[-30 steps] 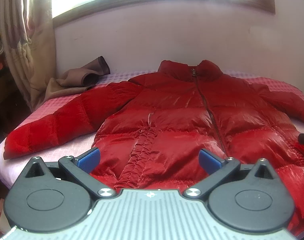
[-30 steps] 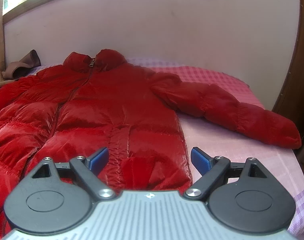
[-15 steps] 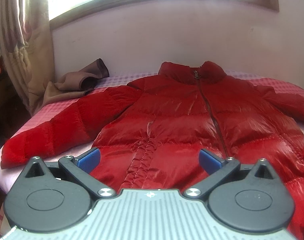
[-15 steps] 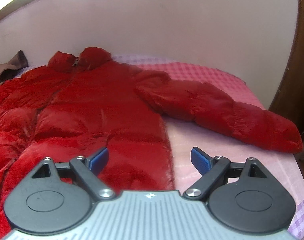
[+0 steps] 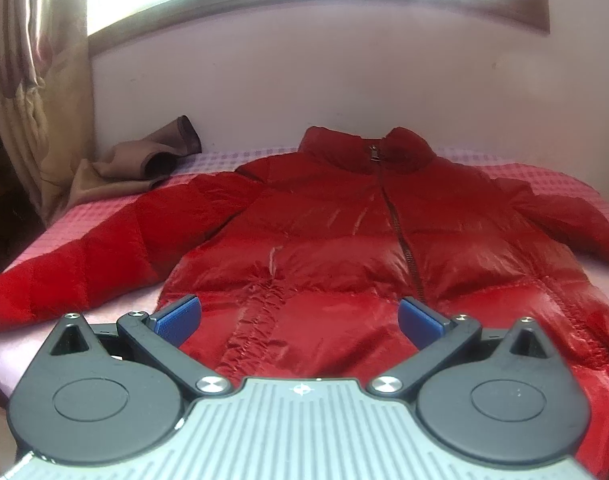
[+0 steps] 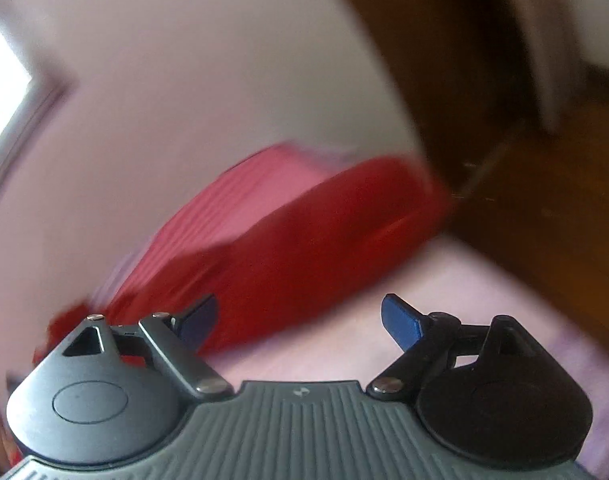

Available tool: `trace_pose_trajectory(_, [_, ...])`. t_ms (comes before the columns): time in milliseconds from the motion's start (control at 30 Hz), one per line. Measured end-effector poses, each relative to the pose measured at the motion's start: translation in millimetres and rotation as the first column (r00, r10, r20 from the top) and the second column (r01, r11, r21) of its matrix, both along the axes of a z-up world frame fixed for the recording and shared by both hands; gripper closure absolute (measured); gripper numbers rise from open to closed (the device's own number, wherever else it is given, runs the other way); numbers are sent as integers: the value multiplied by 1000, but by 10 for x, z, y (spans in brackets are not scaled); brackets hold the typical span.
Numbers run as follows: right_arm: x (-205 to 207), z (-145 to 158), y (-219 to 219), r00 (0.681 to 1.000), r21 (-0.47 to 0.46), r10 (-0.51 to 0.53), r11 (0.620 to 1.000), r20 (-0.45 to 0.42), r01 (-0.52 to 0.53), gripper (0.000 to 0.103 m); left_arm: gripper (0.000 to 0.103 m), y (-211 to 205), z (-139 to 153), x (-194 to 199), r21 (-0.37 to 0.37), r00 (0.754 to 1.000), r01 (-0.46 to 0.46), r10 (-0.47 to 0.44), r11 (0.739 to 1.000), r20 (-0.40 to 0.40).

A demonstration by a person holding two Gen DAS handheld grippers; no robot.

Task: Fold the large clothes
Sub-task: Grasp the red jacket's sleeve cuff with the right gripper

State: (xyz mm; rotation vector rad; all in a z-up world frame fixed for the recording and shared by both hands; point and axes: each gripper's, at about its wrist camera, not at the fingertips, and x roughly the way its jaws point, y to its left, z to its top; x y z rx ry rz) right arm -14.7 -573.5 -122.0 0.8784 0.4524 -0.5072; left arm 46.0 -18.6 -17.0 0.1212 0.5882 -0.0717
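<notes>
A red puffer jacket (image 5: 344, 240) lies flat and zipped on a pink checked bed (image 5: 92, 216), collar toward the wall, sleeves spread out. My left gripper (image 5: 298, 316) is open and empty, just above the jacket's hem left of the zipper. My right gripper (image 6: 298, 318) is open and empty. Its view is blurred and tilted. The jacket's right sleeve (image 6: 304, 240) lies just ahead of it on the sheet (image 6: 324, 344).
A brown garment (image 5: 144, 160) lies at the bed's far left corner by the wall. A curtain (image 5: 36, 80) hangs on the left. Brown wooden furniture (image 6: 524, 160) stands close to the bed's right side.
My right gripper has swung fast to the right, from facing the jacket body to facing its right sleeve end. My left gripper has dropped a little lower and shifted slightly left.
</notes>
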Motion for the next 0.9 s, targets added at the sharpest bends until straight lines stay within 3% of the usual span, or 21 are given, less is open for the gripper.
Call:
trace_pose_trajectory(100, [-132,-165,-488,998,89,-65,994,-10,66,13,0,-31,-13,-21,-10,1000,9,-10,1000,-6])
trace_pose_trajectory(300, [-83,-516,-926,998,245,-49,969,38,38,13,0,-87,-28,-2,-3,1000,9,-9,1000,-25])
trace_pose_trajectory(367, [-1,-577,-971,998,270,-20,963,61,3,23,0,-109,-34,-4,9,1000,8,-7,1000,-21])
trace_pose_trajectory(400, [45,-601,-984,999,263,-11,965,41,0,38,0,-124,-35,-3,19,1000,8,-8,1000,-19])
trace_pose_trajectory(433, [82,-605,-991,1000,250,-6,968,28,-1,46,0,-138,-35,-4,29,1000,9,-8,1000,-17])
trace_pose_trajectory(467, [96,-576,-973,1000,229,1,973,28,-7,53,0,-141,-32,-4,33,1000,9,-8,999,-15])
trace_pose_trajectory(533, [96,-494,-999,999,184,2,983,40,-9,89,0,-138,-18,-17,31,1000,10,-9,999,-11])
trace_pose_trajectory(700, [57,-93,-888,989,130,48,989,143,-67,94,0,-81,34,-67,8,1000,8,-8,1000,-2])
trace_pose_trajectory(900, [262,673,-435,953,33,165,983,253,-179,94,0,46,119,-201,-7,1000,2,-1,1000,31])
